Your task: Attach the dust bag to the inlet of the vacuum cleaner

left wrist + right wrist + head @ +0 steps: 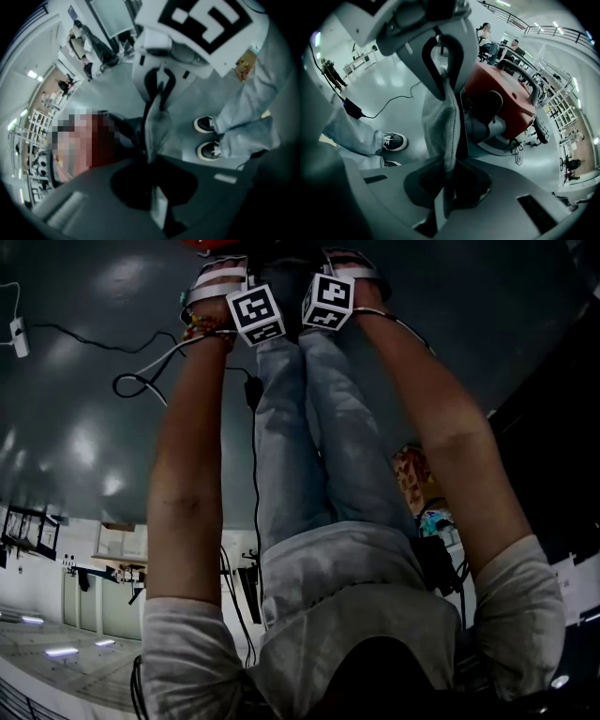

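The grey cloth dust bag (pixel 440 122) hangs stretched between my two grippers, which face each other. My right gripper (pixel 449 165) is shut on the bag's lower edge, and my left gripper (pixel 440 70) clamps the far edge. Just right of the bag stands the red vacuum cleaner (pixel 508 91), with its black round inlet (pixel 483 117) beside the cloth. In the left gripper view, my left gripper (pixel 151 158) is shut on the dust bag (pixel 159 124), with the right gripper (pixel 161 89) opposite. In the head view only the left (pixel 255 315) and right (pixel 328 301) marker cubes show; the jaws are hidden.
My legs in jeans (pixel 319 427) and dark shoes (pixel 208 124) stand close to the bag. A black cable with a power brick (pixel 354 108) lies on the glossy grey floor (pixel 393 84). People sit at desks (pixel 487 35) far behind the vacuum.
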